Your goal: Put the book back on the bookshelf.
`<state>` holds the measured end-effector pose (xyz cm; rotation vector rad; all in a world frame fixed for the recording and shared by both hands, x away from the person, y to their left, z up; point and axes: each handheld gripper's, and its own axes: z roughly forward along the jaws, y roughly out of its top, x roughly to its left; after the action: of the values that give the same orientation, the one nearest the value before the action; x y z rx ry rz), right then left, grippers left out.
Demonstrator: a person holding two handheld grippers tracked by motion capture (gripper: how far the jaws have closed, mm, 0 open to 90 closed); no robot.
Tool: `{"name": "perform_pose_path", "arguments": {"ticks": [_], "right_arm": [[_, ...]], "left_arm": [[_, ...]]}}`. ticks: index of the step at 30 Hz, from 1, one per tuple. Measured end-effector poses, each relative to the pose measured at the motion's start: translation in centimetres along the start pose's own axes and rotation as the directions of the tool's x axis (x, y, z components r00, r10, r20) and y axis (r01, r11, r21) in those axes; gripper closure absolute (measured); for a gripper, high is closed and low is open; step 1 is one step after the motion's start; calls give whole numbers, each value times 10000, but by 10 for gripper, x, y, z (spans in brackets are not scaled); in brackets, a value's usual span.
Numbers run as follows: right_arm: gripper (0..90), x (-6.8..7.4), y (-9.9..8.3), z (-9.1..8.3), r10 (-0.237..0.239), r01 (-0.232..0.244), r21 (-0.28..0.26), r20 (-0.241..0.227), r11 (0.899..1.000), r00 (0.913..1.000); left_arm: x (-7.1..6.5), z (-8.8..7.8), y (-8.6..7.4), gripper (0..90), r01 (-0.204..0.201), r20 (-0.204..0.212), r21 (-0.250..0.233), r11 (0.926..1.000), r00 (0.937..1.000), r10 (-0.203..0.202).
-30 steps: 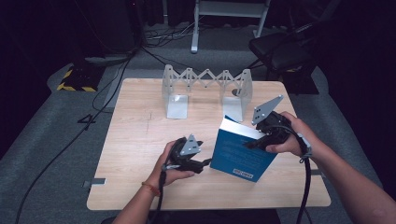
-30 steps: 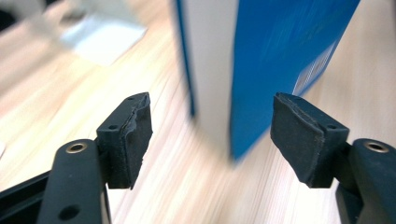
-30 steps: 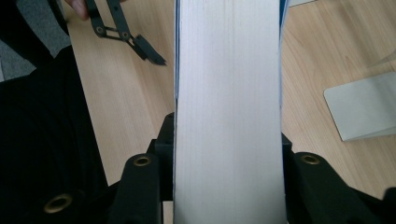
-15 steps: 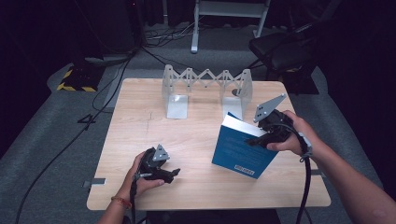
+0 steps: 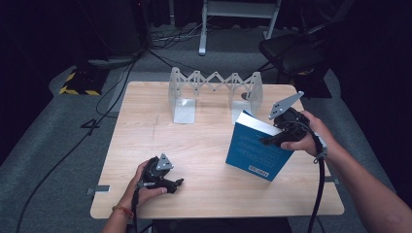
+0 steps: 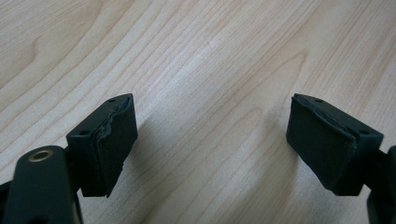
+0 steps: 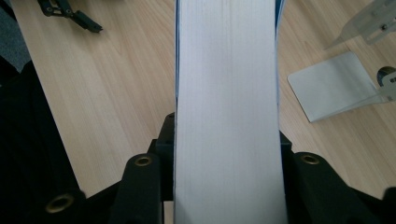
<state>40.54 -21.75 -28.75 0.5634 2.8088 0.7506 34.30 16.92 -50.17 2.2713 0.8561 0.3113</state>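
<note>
On the pale wooden table [image 5: 204, 141], we pinch the blue softcover book [image 5: 257, 153] upright in our right gripper [image 5: 272, 138] for shelving, our left gripper [image 5: 179, 183], jaws just opened, resting empty.

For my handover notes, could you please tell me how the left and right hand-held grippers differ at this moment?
The left hand-held gripper is open with bare tabletop between its pads, having just been opening; the right hand-held gripper is shut on the blue book. The left sits low near the table's front edge; the right holds the book tilted at the right side. Both are black.
</note>
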Motion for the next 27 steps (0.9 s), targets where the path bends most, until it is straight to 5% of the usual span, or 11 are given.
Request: {"name": "perform_pose_path", "arguments": {"ticks": [12, 19, 27], "right_arm": [[612, -36, 1, -10, 996, -1004, 81, 732, 9949, 9923], [611, -56, 11, -10, 1581, -1588, -52, 1299, 9873, 9788], [611, -79, 26, -4, 2350, -2332, -328, 1987, 9719, 9515]], "left_arm": [[0, 2, -2, 160, -80, 32, -236, 9997, 10000, 81], [-2, 2, -1, 162, -332, 305, -234, 9992, 9990, 339], [-4, 2, -1, 164, -543, 498, -214, 9983, 9972, 554]]}}
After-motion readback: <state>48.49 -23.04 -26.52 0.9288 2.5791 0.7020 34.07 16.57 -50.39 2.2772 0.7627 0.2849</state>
